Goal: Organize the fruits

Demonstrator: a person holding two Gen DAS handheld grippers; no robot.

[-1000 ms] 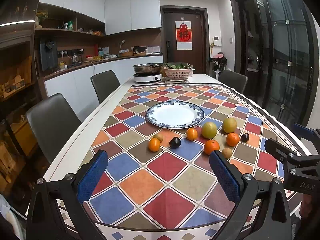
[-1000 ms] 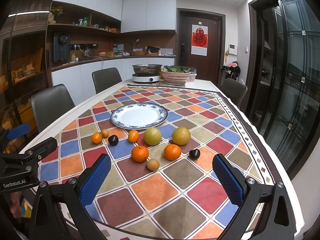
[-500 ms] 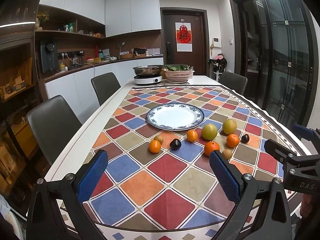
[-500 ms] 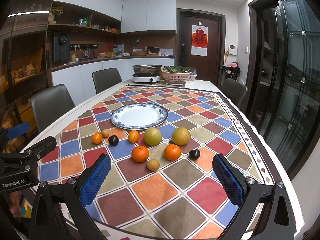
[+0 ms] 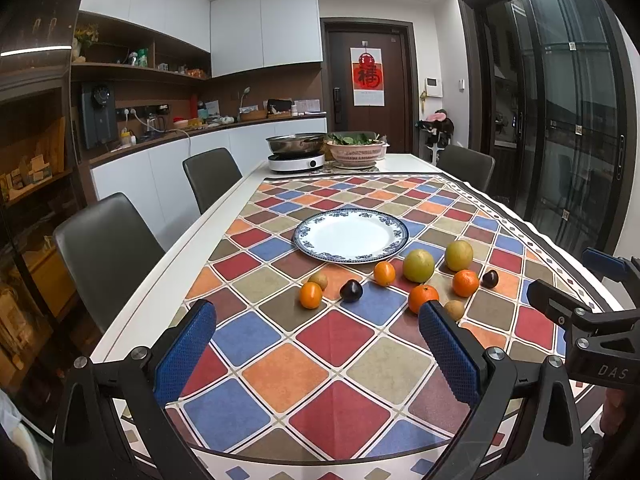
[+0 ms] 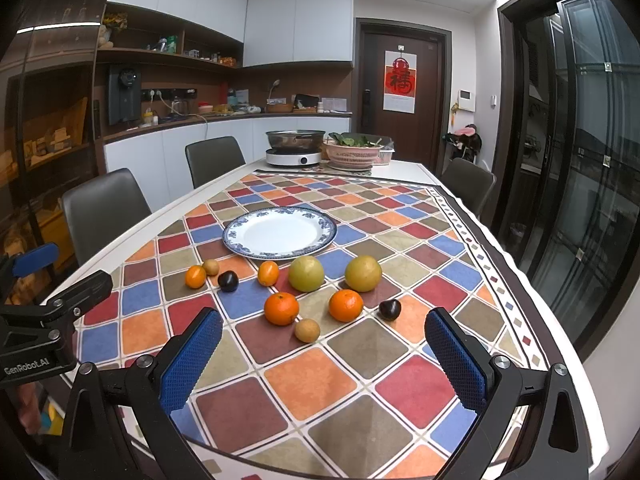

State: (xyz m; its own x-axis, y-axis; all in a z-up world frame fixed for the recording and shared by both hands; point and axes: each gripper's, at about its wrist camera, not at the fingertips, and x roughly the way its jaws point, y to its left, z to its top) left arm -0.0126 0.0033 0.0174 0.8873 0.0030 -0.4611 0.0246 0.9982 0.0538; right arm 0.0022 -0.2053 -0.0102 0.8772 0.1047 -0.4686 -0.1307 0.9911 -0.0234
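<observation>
A white plate (image 5: 351, 236) (image 6: 280, 232) with a blue rim lies bare on the chequered tablecloth. In front of it are several loose fruits: two yellow-green round fruits (image 6: 306, 273) (image 6: 363, 273), oranges (image 6: 281, 308) (image 6: 346, 305), small mandarins (image 6: 195, 276) (image 6: 268, 273), two dark plums (image 6: 228, 281) (image 6: 390, 309) and small brown fruits (image 6: 307, 330) (image 6: 210, 267). My left gripper (image 5: 316, 356) is open with nothing between its blue pads, hovering over the near table edge. My right gripper (image 6: 324, 360) is open too, nearer than the fruits.
At the table's far end stand a hot pot on a cooker (image 5: 296, 152) and a pink basket of greens (image 5: 356, 151). Grey chairs (image 5: 108, 252) line the left side, one (image 5: 466, 168) stands at the far right. Glass doors run along the right.
The left wrist view has drifted slightly, the fruits sitting a touch higher in it. The fruits, plate and right gripper have not moved.
</observation>
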